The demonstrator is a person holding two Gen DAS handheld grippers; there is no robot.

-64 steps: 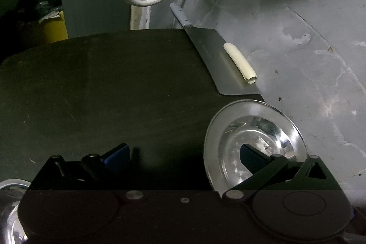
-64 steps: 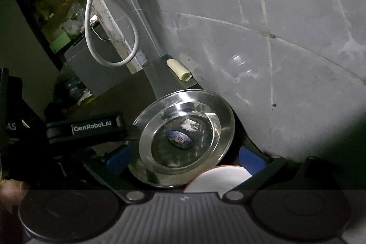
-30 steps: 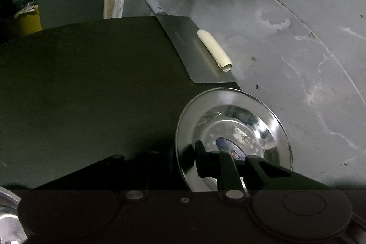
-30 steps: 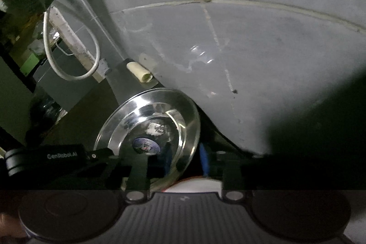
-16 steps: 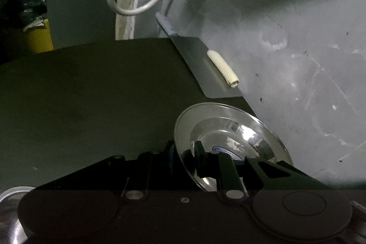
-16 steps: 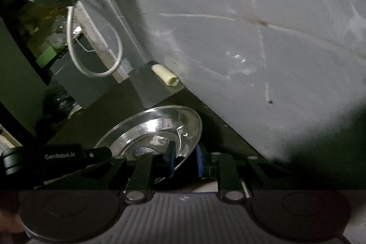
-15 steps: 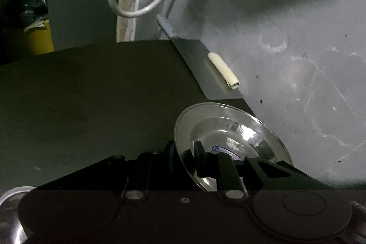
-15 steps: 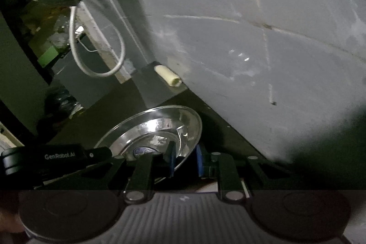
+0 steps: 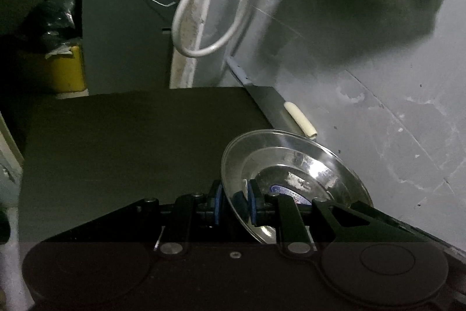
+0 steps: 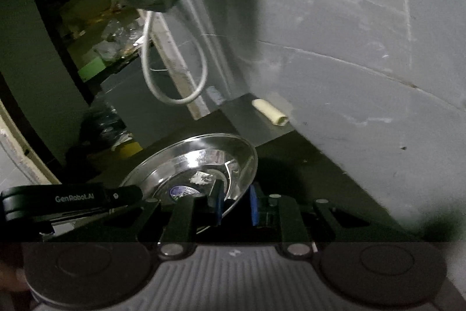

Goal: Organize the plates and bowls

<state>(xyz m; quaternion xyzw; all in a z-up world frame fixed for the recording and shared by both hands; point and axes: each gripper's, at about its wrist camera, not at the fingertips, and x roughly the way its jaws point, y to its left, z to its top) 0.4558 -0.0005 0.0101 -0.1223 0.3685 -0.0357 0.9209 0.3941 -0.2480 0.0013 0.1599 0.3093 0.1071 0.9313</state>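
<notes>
A shiny steel plate (image 9: 294,165) with a blue sticker in its middle is held up above the dark table (image 9: 131,142), tilted. My left gripper (image 9: 234,204) is shut on the plate's left rim. My right gripper (image 10: 236,204) is shut on the opposite rim of the same plate (image 10: 192,165). The left gripper's black body (image 10: 70,200) shows at the left of the right wrist view. No bowl is in view.
A grey wall (image 9: 393,107) runs along the table's right side. A metal sheet (image 9: 271,107) with a cream roll (image 9: 300,120) lies at the far right corner. A white cable loop (image 9: 209,19) hangs behind. A yellow bin (image 9: 67,72) stands at far left.
Both grippers closed on the plate's rims and lifted it off the table. The view has tipped upward and the plate now hangs tilted between them.
</notes>
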